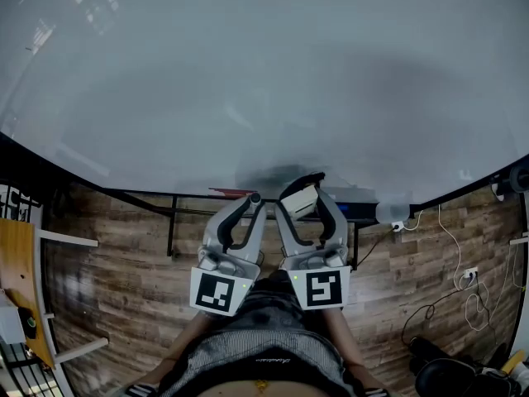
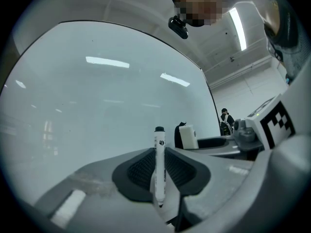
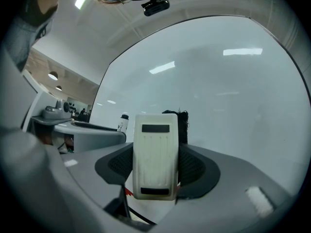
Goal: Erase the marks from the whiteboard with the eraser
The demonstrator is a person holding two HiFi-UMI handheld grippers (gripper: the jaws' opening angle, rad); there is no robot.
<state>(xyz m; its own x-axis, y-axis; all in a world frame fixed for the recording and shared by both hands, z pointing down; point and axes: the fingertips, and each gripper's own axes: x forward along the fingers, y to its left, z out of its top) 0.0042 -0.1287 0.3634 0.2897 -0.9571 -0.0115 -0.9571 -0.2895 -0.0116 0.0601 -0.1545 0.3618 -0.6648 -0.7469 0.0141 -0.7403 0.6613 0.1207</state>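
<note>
A large whiteboard (image 1: pixel 264 81) fills the upper part of the head view, with ceiling lights mirrored in its glossy face; whether faint marks lie on it cannot be told. Below it a wooden floor (image 1: pixel 124 279) is seen, with white cables (image 1: pixel 450 296) strewn at the right.

The left gripper (image 1: pixel 246 213) and right gripper (image 1: pixel 304 201) are held side by side just under the board's lower edge, each carrying a cube with black-and-white square markers. In the left gripper view, a white marker (image 2: pixel 159 164) with a black cap is clamped upright between the jaws. A small dark print is borne on its barrel, but it is too small to be read.

In the right gripper view, the eraser (image 3: pixel 155 154) is gripped lengthwise by the closed jaws. Its cream plastic back is ribbed and carries two dark rectangular strips, on which no lettering is legible. Its black felt is turned towards the board. The eraser is near the board's bottom edge, seemingly not touching it.
</note>
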